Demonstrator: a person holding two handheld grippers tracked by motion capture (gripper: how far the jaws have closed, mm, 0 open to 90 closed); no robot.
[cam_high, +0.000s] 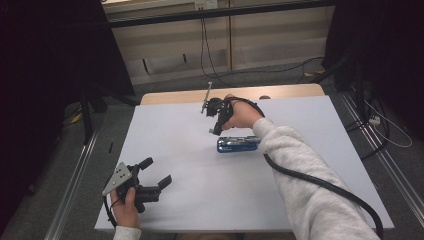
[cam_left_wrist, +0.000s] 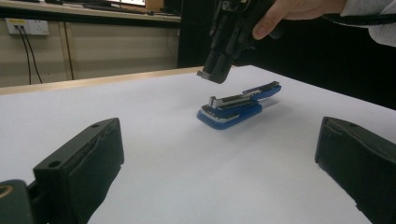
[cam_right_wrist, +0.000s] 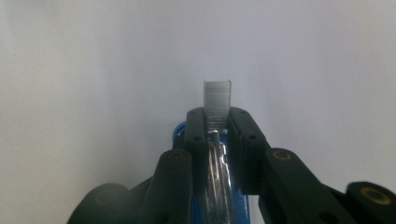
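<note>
Holding a strip of staples (cam_right_wrist: 217, 100) pinched in the right gripper (cam_right_wrist: 217, 122) just above the open blue stapler (cam_high: 238, 144); not loaded yet. Left gripper (cam_high: 156, 172) spread wide, empty, well off from it.

Blue stapler (cam_high: 238, 144) with silver metal top; grey strip of staples (cam_right_wrist: 217, 100); white table (cam_high: 200, 195) with tan far edge; black right gripper (cam_high: 214, 127).

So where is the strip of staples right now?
The staples are pinched between the right gripper's jaws in its own view, just above the open blue stapler lying right of centre on the white table.
</note>
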